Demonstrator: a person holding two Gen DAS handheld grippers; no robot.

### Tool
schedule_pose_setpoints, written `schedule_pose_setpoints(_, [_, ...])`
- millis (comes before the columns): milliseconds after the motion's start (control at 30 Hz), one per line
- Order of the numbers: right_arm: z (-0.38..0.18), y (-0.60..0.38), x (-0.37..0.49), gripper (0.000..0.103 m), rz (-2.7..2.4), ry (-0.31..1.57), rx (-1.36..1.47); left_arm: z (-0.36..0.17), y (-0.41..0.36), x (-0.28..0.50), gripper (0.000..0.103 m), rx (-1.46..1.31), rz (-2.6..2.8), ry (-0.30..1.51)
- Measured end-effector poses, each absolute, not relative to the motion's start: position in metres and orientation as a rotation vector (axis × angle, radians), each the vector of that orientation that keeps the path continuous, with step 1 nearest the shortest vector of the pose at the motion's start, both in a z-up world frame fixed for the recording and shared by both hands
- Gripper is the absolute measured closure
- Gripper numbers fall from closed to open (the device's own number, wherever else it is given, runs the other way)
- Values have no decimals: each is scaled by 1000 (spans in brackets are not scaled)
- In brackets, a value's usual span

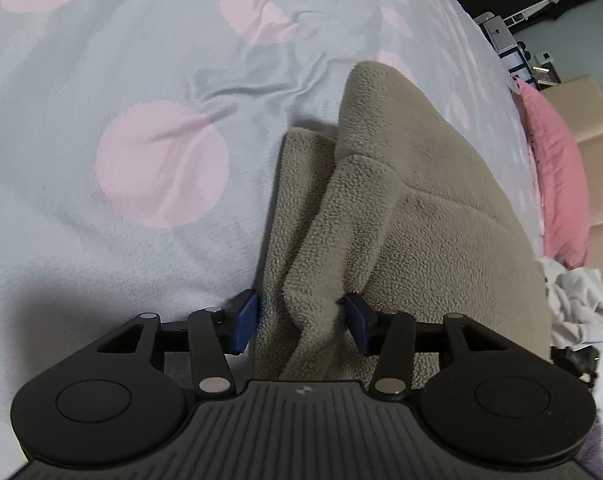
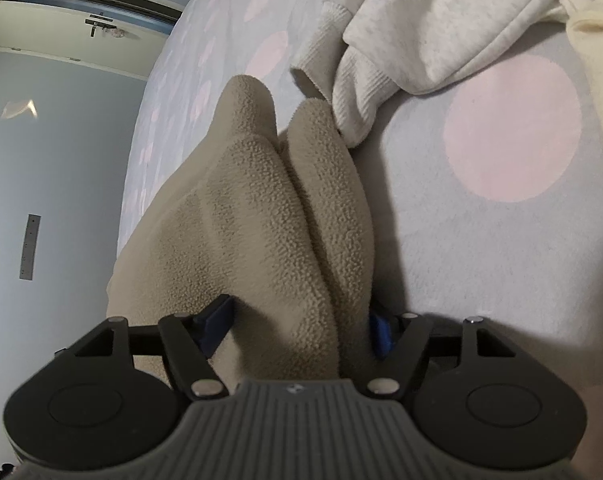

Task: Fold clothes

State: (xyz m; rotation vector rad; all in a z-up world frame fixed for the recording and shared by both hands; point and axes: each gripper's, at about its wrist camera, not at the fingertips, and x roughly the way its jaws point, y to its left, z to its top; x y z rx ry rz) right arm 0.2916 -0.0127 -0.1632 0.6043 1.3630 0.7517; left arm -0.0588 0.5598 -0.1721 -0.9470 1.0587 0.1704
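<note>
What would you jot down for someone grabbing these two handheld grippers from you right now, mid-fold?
Left gripper: shut on a bunched edge of the tan fleece, blue fingers pressing in from both sides.
Right gripper: shut on another part of the same fleece.
The fleece lies draped on the bedsheet, light blue with pink dots. A white sweatshirt lies past it, one cuff touching the fleece, unfolded.
Done: both grips taken, the fleece looks doubled over.
Left: lay it flat, finish the fold, then the sweatshirt.

Fleece garment (image 1: 401,220) — near end hidden behind claw bodies, shape untellable.
</note>
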Motion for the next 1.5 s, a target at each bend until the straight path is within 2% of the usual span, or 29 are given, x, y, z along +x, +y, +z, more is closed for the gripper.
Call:
schedule_pose_setpoints(167, [-163,-14,291,29,765,1350,616,-177,562,-59,54,-959,162,1045])
schedule_pose_setpoints(233, [-160,-13,289,32,770,1337,606,-177,563,-60,53,-955,159,1040])
schedule_pose_setpoints(300, [-157,-13,287,40,775,1324,596,-178,563,-61,53,-954,158,1035])
schedule_pose_setpoints(400, [-153,-12,284,47,781,1304,581,-175,559,-57,59,-935,162,1032])
schedule_pose_setpoints(600, [-142,-12,279,58,799,1260,553,-160,544,-54,79,-863,168,1019])
schedule_pose_setpoints(767, [-124,-14,276,60,823,1200,554,-140,528,-49,84,-765,181,988])
schedule_pose_setpoints(1167, [-57,-6,246,65,925,1077,559,-93,536,-47,87,-822,154,797])
schedule_pose_setpoints(1500, [-22,101,249,66,1038,1058,534,-44,593,-58,89,-828,218,649])
